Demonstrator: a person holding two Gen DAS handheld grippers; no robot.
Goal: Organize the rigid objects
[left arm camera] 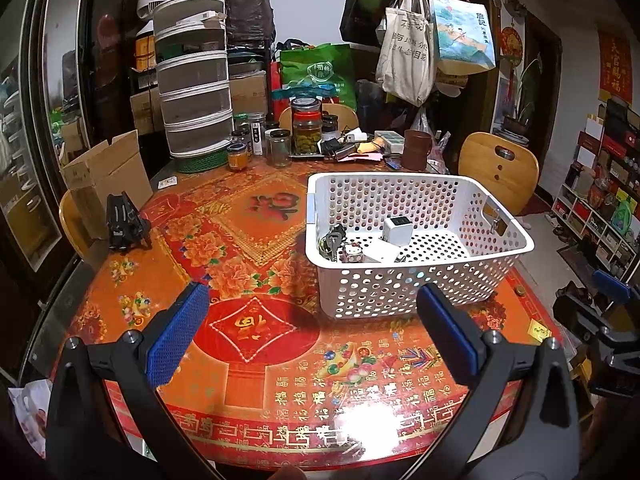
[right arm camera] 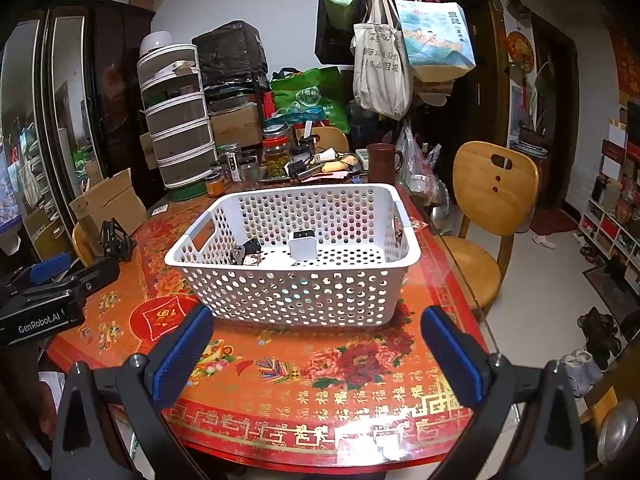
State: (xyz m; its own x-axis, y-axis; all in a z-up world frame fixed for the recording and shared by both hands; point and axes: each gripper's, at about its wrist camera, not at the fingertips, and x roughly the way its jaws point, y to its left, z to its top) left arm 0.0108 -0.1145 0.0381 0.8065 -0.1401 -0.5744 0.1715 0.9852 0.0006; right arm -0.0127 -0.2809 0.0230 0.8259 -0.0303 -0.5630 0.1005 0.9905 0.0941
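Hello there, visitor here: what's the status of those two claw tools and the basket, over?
Left gripper open, empty. Right gripper open, empty. White perforated plastic basket on table, holding white cube charger and keys. Nothing blocking.

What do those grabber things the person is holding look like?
Each hand-held gripper has two black plastic arms with silver bolts at the joints, ending in flat blue pads with a bumpy, dotted grip. You can see this on the left hand-held gripper and the right hand-held gripper. The left one's black body has white "GenRobot.AI" lettering on its side.
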